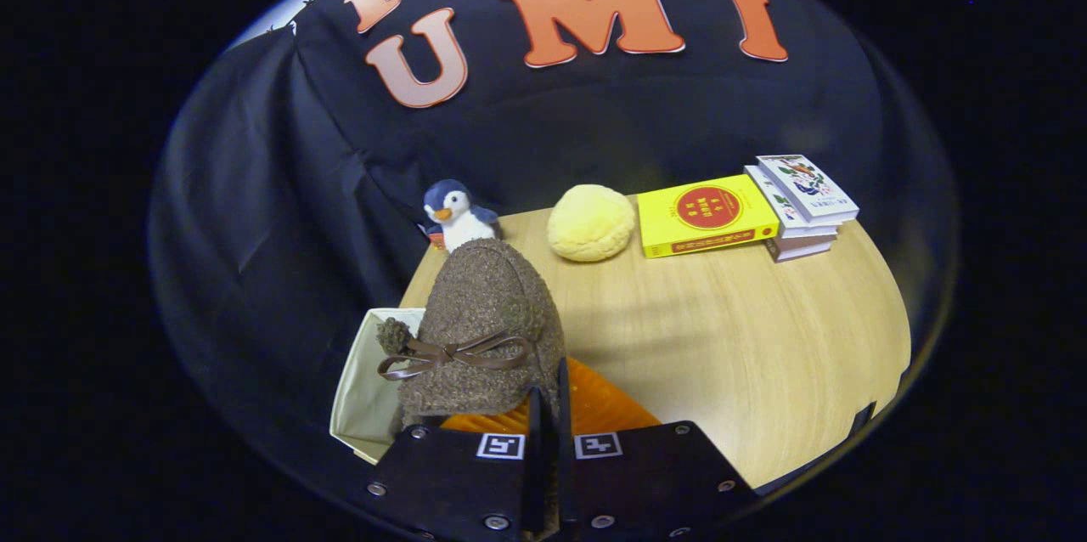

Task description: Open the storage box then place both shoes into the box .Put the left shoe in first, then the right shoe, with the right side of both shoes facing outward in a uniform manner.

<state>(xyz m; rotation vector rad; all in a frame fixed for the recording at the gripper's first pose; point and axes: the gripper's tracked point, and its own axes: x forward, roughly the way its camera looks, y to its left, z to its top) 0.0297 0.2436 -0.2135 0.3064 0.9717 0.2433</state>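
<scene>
While the tongs (548, 406) stand with their two fingers drawn almost together, they pinch the heel edge of a brown woolly shoe (480, 330), which rises toe-up just ahead of them. A brown ribbon bow (454, 352) crosses the shoe's upper. The shoe hangs over the open storage box (361, 389), a pale fabric-lined box at the bench's near left corner, and hides most of its opening. An orange surface (594, 406) shows under the shoe, just beyond the fingers. Further out on the wooden bench (764, 338), along its far edge, stand a toy penguin (456, 215), a yellow round cushion (591, 222), a yellow book (705, 215) and a small stack of books (802, 202), all well apart from the box.
</scene>
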